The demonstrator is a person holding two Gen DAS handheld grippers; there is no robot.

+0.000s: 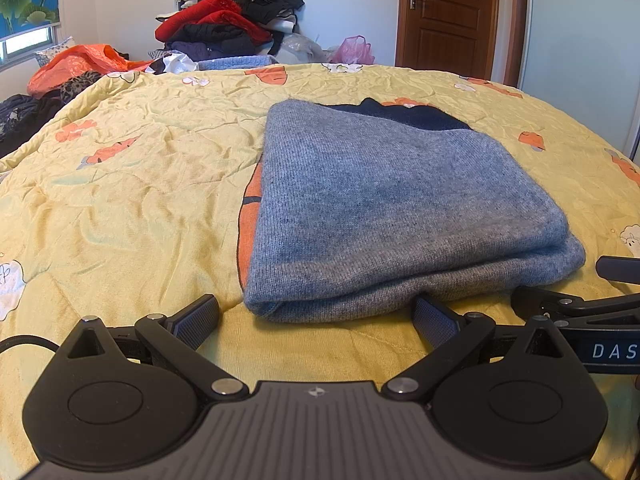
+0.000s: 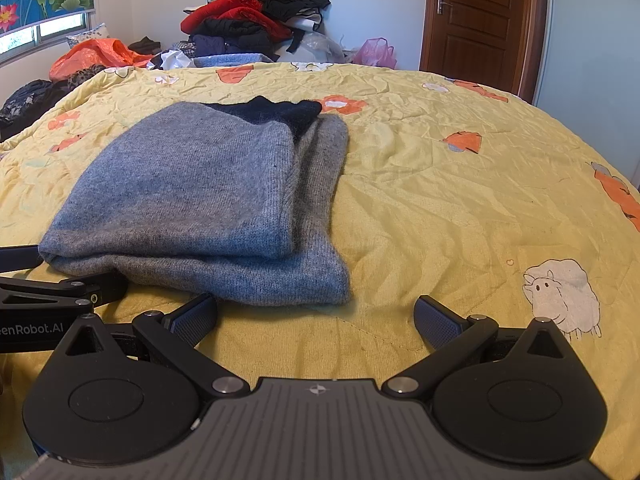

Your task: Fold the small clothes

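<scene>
The left gripper has its jaws spread wide and holds nothing. The folded grey knit garment lies flat on the bed, directly ahead of these jaws; its near folded edge sits just beyond the fingertips, and the right-hand fingertip appears to touch or slip just under that edge. A dark navy part shows at the garment's far end.

The right gripper also has its jaws spread wide, with nothing between them. From its camera, the garment lies ahead and to the left of the jaws, its near right corner just beyond the left-hand fingertip. Bare yellow quilt lies ahead of the right-hand fingertip.

The two grippers sit side by side, close together, low over the quilt. Well beyond the garment, at the far edge of the bed, stands a pile of clothes. A brown door is at far right.
</scene>
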